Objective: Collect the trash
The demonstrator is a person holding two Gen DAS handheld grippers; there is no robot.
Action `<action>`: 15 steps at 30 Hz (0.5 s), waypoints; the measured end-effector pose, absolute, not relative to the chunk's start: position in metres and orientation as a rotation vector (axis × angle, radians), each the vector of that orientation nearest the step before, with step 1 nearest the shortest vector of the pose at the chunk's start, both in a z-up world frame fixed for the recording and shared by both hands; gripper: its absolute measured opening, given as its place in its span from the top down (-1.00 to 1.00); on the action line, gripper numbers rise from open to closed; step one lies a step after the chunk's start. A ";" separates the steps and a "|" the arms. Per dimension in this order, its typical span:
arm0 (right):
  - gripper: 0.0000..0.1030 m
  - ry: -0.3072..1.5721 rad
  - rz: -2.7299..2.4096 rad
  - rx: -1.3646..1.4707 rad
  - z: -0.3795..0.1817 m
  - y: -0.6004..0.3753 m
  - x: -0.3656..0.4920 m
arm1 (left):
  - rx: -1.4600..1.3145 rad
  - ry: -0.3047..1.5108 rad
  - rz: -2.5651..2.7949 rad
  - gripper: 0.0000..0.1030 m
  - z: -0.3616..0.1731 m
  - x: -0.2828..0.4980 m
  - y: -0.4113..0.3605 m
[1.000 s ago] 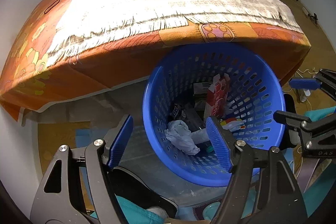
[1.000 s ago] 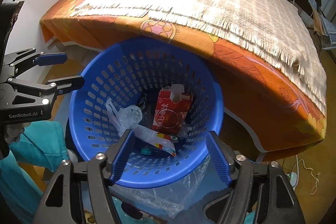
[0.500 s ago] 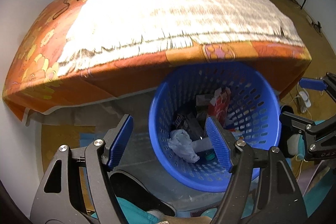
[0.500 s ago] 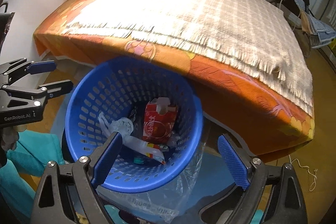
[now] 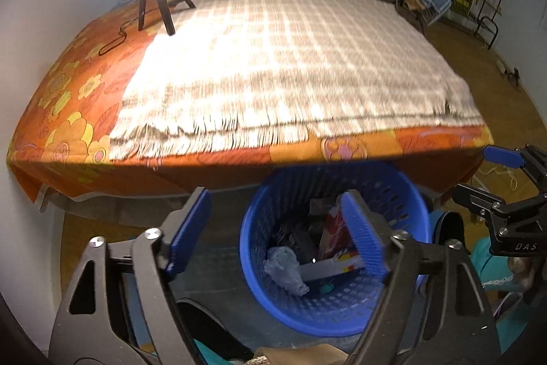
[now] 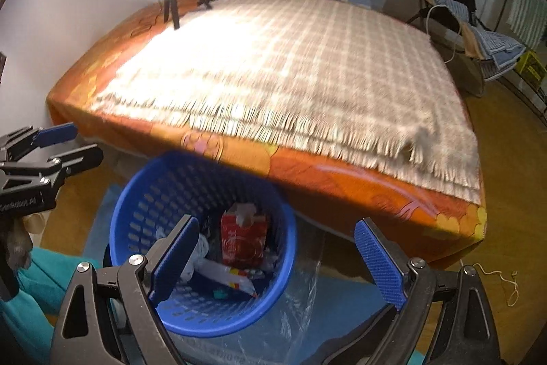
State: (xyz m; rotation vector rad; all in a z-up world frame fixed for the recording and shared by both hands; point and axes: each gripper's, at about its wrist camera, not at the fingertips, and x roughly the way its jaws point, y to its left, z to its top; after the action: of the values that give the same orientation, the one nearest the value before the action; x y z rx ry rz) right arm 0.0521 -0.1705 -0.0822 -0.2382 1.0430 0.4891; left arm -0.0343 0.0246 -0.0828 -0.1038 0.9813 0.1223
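- Trash, among it a red carton (image 5: 333,233) and a crumpled white wrapper (image 5: 285,272), is seen in the left wrist view inside the blue basket (image 5: 259,262), which stands on the floor just beside the bed (image 5: 273,64). The left hand-held gripper (image 5: 278,233) is held spread above it, and nothing is pinched.
- In the right wrist view, the right hand-held gripper (image 6: 278,259) is also spread wide and empty over the basket (image 6: 143,204). A clear plastic bag (image 6: 294,303) lies under the basket.
- The step is judged to be a search for more trash; none is visible on the bed, so the next move calls for looking elsewhere.
- The frames are blurred, and the basket bottom is partly hidden by the fingers.
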 end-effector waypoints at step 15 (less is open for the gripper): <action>-0.83 0.922 0.451 -0.106 -0.037 -0.193 0.068 | -0.146 0.780 0.118 -0.71 -0.021 -0.026 0.020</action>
State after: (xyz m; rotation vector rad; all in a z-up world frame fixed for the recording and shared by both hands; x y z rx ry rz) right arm 0.0684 -0.1932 -0.0374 -0.1060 0.9217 0.4507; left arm -0.0265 0.0201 -0.0207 -0.1457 0.7797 0.1183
